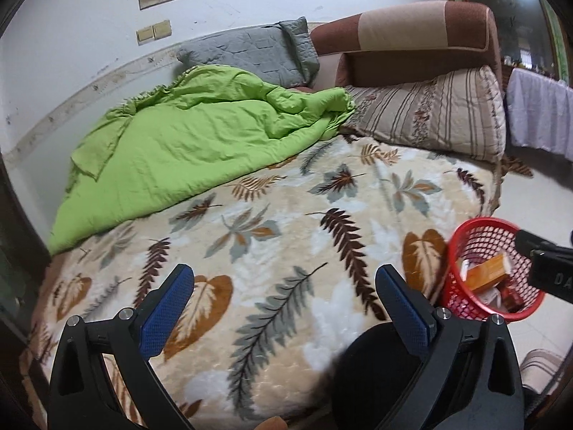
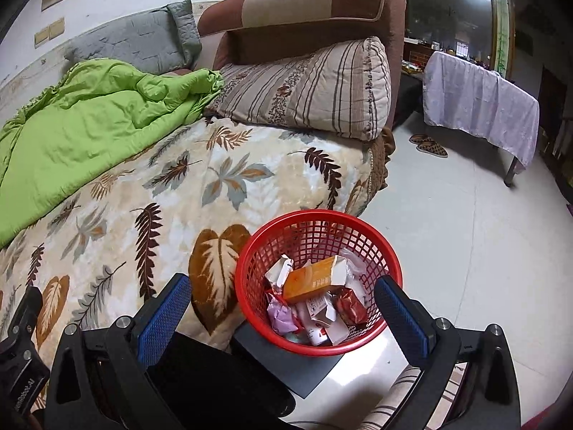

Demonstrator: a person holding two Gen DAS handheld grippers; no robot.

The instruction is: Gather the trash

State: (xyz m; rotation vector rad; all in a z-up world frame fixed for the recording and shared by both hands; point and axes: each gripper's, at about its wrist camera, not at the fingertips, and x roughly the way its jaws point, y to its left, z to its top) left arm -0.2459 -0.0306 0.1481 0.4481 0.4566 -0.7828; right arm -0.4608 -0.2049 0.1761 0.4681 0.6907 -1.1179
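Note:
A red mesh basket (image 2: 388,258) stands on a dark flat stand beside the bed. Inside lie an orange carton (image 2: 315,279), white cartons, a red wrapper (image 2: 352,304) and a pink wrapper (image 2: 281,317). My right gripper (image 2: 283,283) hangs over the basket, open, with nothing between its blue pads. My left gripper (image 1: 284,279) is open over the leaf-patterned blanket (image 1: 286,215), holding nothing. In the left wrist view the basket (image 1: 465,236) is at the right with the orange carton (image 1: 489,276) inside, and part of the right gripper's black body (image 1: 548,261) reaches over it.
A crumpled green quilt (image 1: 186,136) covers the bed's far left. A striped pillow (image 2: 308,86), a grey pillow (image 2: 139,43) and a brown headboard (image 2: 322,0) lie at the head. A cloth-covered table (image 2: 480,100) and slippers (image 2: 429,145) stand on the pale floor to the right.

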